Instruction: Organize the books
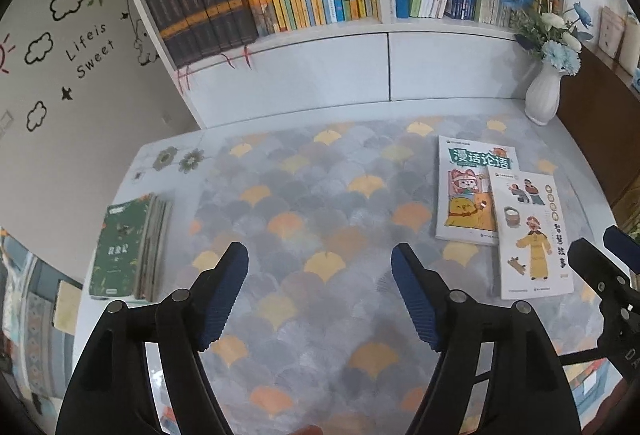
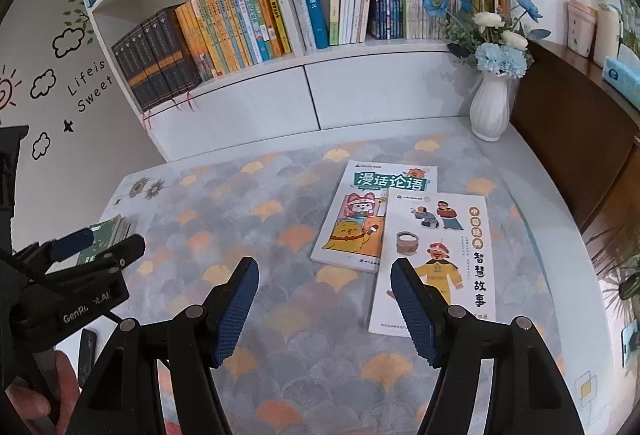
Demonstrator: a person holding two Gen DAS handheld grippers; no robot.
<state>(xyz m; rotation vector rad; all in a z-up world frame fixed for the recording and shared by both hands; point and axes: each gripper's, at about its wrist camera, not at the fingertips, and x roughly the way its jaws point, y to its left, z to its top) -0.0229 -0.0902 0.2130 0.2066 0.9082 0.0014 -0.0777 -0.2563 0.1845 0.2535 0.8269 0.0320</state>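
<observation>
Two thin picture books lie on the patterned table mat [image 1: 320, 175] at the right. A white one with a yellow-robed figure [image 1: 532, 235] [image 2: 440, 235] overlaps the lower corner of a cartoon one with a green title [image 1: 466, 191] [image 2: 372, 211]. A stack of books with a green cover on top [image 1: 124, 247] [image 2: 110, 229] sits at the mat's left edge. My left gripper [image 1: 320, 255] [image 2: 106, 241] hovers open over bare mat, holding nothing. My right gripper [image 2: 324, 267] [image 1: 600, 243] is open and empty too, its right finger [image 2: 412, 299] in front of the white book's lower left corner.
A white bookshelf [image 1: 320, 35] full of upright books stands behind the table. A white vase of blue flowers [image 1: 544, 95] [image 2: 492, 107] sits at the back right, beside a dark wooden cabinet [image 2: 560, 123]. A hand [image 2: 24, 403] and a dark phone-like object [image 2: 86, 355] show at lower left.
</observation>
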